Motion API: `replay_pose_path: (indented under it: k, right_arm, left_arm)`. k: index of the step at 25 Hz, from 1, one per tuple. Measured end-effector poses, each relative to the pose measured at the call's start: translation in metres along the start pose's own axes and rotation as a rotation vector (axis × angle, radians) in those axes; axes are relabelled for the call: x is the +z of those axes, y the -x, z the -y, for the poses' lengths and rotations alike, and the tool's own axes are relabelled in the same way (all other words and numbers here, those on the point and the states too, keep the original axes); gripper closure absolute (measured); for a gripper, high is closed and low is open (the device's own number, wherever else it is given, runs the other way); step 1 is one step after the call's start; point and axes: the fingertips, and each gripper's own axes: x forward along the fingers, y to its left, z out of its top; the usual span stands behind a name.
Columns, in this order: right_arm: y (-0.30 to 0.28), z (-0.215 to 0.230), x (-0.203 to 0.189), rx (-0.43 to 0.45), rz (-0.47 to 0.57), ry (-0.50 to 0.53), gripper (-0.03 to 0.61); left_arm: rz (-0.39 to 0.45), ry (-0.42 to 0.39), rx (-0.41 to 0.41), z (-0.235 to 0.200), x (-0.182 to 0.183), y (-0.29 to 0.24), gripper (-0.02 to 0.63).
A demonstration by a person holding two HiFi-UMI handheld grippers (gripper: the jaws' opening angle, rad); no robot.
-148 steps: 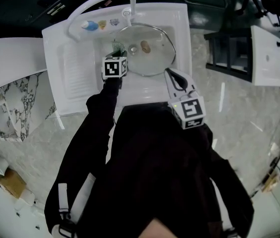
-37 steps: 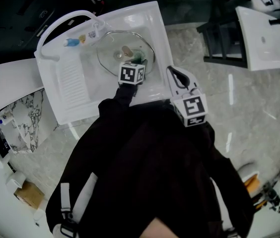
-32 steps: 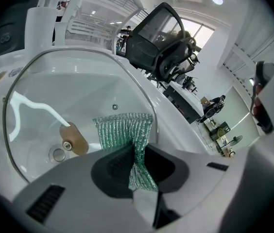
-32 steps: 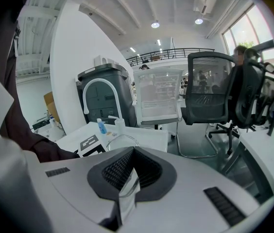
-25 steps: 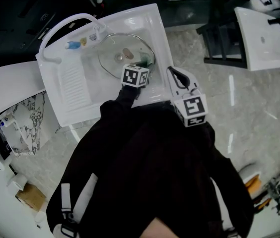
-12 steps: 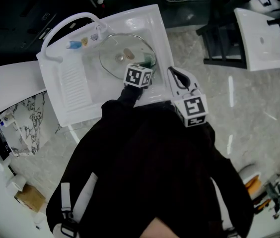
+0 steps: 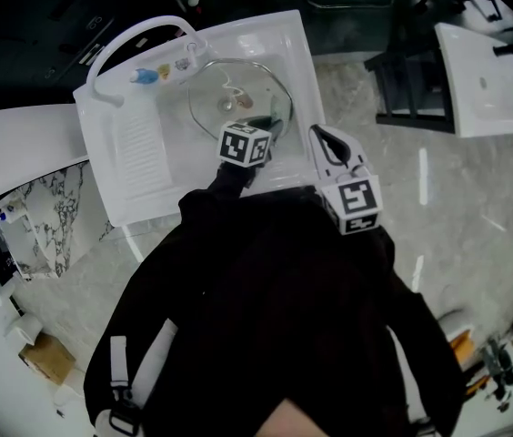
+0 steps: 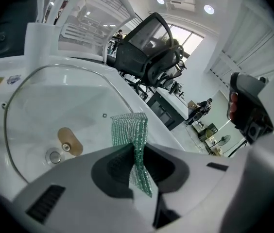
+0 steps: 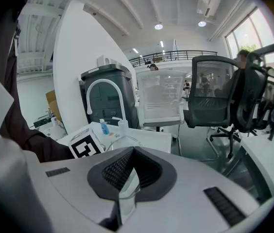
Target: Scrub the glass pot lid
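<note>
You're in the middle of the scrub. Your left gripper is pinching a green mesh scrub pad tight between its jaws. The pad is reaching over the near right part of the glass lid, though I can't tell whether it's touching. The lid is lying in the basin of the white sink, far from you. Your right gripper is hovering by the sink's right rim, its jaws drawn together on nothing I can make out. I'm judging the job under way, not finished. The glass is looking clear with no suds showing, and the brown knob is sitting at its middle.
</note>
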Motion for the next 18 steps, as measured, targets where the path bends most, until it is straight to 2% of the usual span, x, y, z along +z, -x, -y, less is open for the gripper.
replay_pose_path:
  k: [8,18]
  right_arm:
    - [-0.003,-0.008,0.003,0.019,0.008,0.008,0.576]
    - [-0.013,-0.025,0.003,0.069,-0.002,0.034,0.576]
  left_arm:
    - [0.031,0.023,0.085,-0.036,-0.009,0.034,0.552]
    - [0.044,-0.008,0.276,-0.091,-0.020,0.071,0.552]
